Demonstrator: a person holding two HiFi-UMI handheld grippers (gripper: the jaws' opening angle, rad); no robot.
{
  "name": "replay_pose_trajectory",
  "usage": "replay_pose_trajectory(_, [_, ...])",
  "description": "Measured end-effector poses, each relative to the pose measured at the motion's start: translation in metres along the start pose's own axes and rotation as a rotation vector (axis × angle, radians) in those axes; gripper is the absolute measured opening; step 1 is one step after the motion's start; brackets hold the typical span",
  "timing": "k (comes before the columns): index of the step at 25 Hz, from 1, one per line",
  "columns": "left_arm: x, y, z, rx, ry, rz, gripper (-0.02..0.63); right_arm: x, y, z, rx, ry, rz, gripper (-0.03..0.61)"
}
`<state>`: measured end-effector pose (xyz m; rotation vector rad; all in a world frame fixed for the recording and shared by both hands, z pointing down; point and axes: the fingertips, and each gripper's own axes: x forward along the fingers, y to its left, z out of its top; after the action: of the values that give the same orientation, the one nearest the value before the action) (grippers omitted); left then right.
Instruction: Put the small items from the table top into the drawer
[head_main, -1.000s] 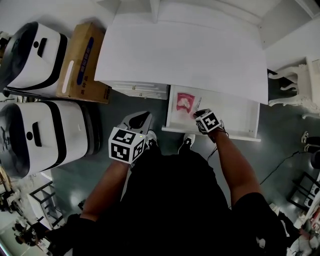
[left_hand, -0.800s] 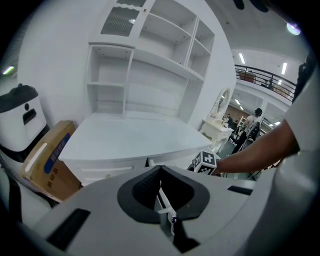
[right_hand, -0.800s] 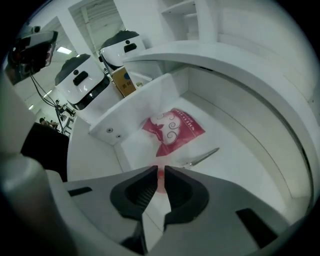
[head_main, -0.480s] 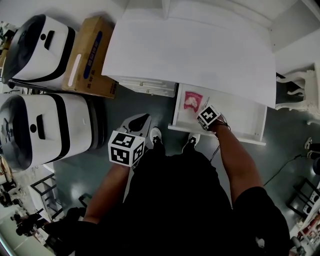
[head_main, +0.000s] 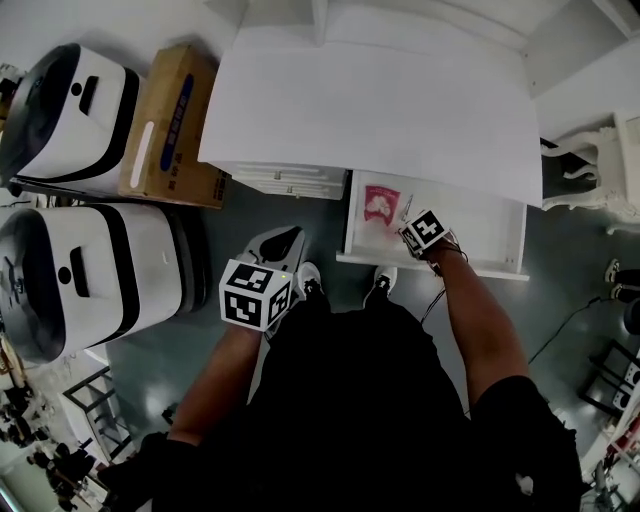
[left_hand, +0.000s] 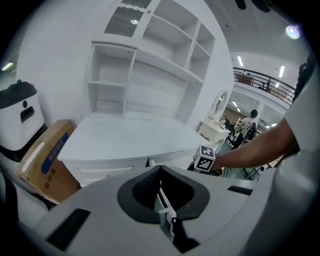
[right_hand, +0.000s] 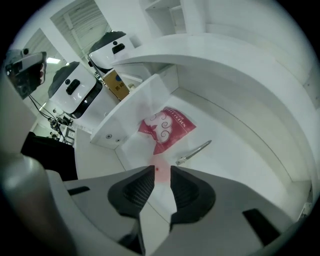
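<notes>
Right gripper (right_hand: 161, 174) over the open drawer (head_main: 470, 226), fingers slightly apart, empty — pink packet (right_hand: 167, 127) and pen (right_hand: 194, 151) lie just ahead inside, pen slanting rightward; left gripper (left_hand: 159, 175), fingers together, farther off.

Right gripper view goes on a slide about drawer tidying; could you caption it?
Open right gripper above the open white drawer, which holds a red packet and a silver pen.

We see a smooth matt white drawer (right_hand: 240, 165), a shiny metal pen (right_hand: 194, 151), a glossy red packet (right_hand: 167, 127) and a matt cardboard box (head_main: 165, 125).
</notes>
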<state>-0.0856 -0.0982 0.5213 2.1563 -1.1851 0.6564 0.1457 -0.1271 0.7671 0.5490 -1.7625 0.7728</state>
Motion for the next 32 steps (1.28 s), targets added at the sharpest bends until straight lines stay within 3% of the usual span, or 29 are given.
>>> replay_pose_trajectory(7, [0.003,-0.002,0.009,0.053,-0.014,-0.08,0.011,-0.056,0.002,0.023,0.147,-0.21,-0.06,0.091])
replay_pose_trajectory(15, [0.004,-0.005,0.021,0.131,-0.022,-0.182,0.011,-0.154,0.04,0.057,0.389,-0.623,-0.112,0.089])
replay_pose_trajectory(21, [-0.002,-0.014,0.02,0.185,-0.016,-0.262,0.011,-0.214,0.087,0.069,0.459,-0.879,-0.125,0.053])
replay_pose_trajectory(27, [-0.008,-0.024,0.019,0.234,-0.018,-0.313,0.011,-0.248,0.116,0.063,0.448,-0.995,-0.182,0.028])
replay_pose_trajectory(32, [-0.017,-0.036,0.022,0.239,-0.043,-0.308,0.011,-0.26,0.127,0.052,0.469,-1.034,-0.151,0.028])
